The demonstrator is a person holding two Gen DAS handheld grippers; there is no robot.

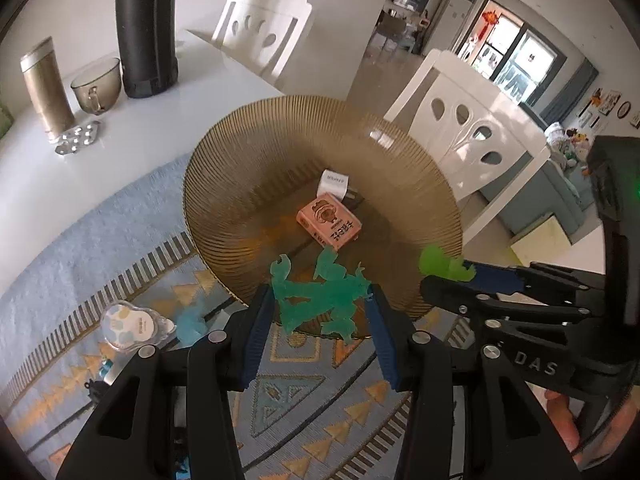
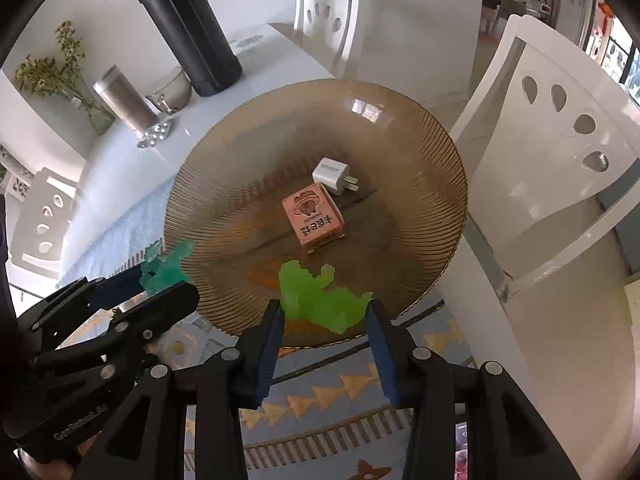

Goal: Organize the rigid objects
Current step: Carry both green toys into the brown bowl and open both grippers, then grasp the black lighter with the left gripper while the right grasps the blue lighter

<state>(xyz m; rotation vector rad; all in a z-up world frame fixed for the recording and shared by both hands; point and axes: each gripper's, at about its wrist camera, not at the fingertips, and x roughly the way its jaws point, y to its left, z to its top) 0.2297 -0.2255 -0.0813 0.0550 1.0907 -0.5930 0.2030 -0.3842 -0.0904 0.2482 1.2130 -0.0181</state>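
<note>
Left wrist view: left gripper (image 1: 320, 300) fingers clamp teal figure (image 1: 316, 292); right gripper (image 2: 326, 308) fingers clamp green figure (image 2: 316, 296). Both near amber glass plate (image 2: 224, 184) rim; carry past it, release low beside pink box (image 2: 314, 218).

Lighting: soft daylight, bright overall, entering from the windows (image 1: 516, 56) at far right. Glare: white patches on the amber ribbed plate (image 2: 362, 110) and the glossy white chair (image 2: 560, 184). Shadows: faint, diffuse on the white table (image 1: 48, 168). Distortion: strong fisheye bending, black vignette at corners. Focus: centre sharp; distant room soft; near gripper bodies slightly blurred.
</note>
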